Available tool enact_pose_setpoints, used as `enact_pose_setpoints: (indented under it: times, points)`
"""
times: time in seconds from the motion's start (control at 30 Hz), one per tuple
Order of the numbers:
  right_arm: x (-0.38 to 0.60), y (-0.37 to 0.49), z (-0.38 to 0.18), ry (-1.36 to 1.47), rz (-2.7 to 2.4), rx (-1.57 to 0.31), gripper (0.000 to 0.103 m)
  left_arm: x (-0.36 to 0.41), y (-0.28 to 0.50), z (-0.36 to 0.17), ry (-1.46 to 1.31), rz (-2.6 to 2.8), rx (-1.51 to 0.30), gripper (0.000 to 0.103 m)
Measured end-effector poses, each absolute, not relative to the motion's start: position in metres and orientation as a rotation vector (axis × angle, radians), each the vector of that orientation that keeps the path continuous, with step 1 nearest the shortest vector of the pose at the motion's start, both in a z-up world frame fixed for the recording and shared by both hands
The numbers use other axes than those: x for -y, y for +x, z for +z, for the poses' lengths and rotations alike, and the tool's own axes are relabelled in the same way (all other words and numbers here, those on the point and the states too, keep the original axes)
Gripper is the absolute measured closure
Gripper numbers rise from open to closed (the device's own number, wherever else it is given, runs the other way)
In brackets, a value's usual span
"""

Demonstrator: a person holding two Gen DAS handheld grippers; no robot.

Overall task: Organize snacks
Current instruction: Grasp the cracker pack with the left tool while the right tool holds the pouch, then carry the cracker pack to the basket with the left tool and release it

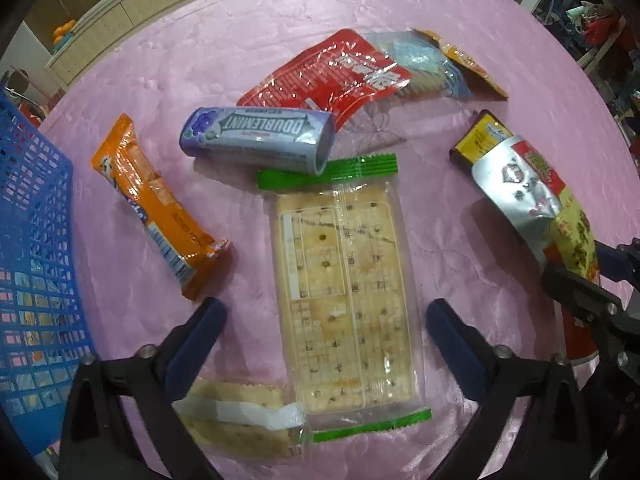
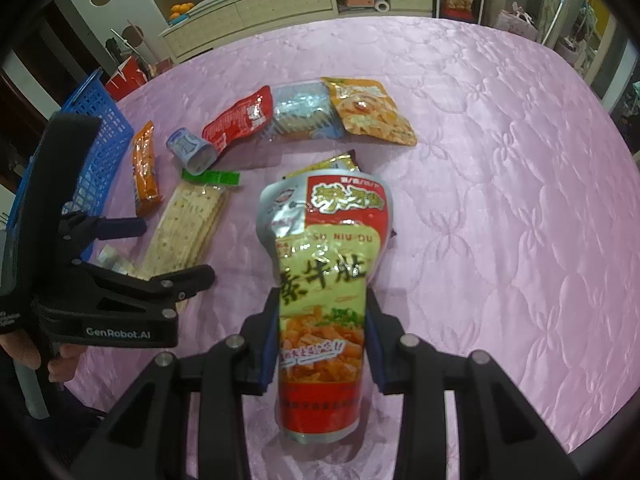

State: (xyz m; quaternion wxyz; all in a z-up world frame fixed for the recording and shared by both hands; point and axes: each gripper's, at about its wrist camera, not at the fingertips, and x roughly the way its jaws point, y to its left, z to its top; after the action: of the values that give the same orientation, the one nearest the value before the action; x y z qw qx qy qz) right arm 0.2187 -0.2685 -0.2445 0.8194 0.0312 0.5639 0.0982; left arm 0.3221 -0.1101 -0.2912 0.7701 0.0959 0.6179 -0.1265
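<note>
My left gripper (image 1: 324, 308) points down at the pink tablecloth (image 1: 460, 216), open, its blue pads on either side of a clear cracker pack with green ends (image 1: 344, 300) without touching it. In the right wrist view that same left gripper (image 2: 176, 248) straddles the cracker pack (image 2: 188, 224). My right gripper (image 2: 324, 300) is shut on a tall red, yellow and silver snack pouch (image 2: 324, 240), held upright over the cloth. The pouch (image 1: 532, 196) and the right gripper (image 1: 588, 276) also show at the left wrist view's right edge.
A blue mesh basket (image 1: 32, 240) stands at the left. On the cloth lie a Doublemint canister (image 1: 256, 138), an orange bar (image 1: 156, 204), a red packet (image 1: 328, 76), a clear blue packet (image 1: 416, 60), an orange packet (image 1: 468, 64), a dark packet (image 1: 476, 140) and a second cracker pack (image 1: 236, 412).
</note>
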Motion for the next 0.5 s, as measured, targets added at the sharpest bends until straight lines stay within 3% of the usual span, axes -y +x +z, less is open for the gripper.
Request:
enact_pose_setpoints:
  times: [0.03, 0.1, 0.13, 0.5]
  points:
    - [0.269, 0.218, -0.245, 0.067, 0.209, -1.202, 0.061, 0.109, 0.319, -0.289, 0.208, -0.280, -1.333, 0.020]
    - [0.268, 0.217, -0.246, 0.071, 0.210, -1.205, 0.061, 0.107, 0.313, -0.284, 0.213, -0.298, -1.329, 0.044]
    - [0.267, 0.217, -0.246, 0.074, 0.210, -1.207, 0.061, 0.107, 0.311, -0.283, 0.214, -0.303, -1.330, 0.049]
    - [0.260, 0.200, -0.213, 0.053, 0.205, -1.158, 0.061, 0.084, 0.268, -0.237, 0.128, -0.309, -1.244, 0.051]
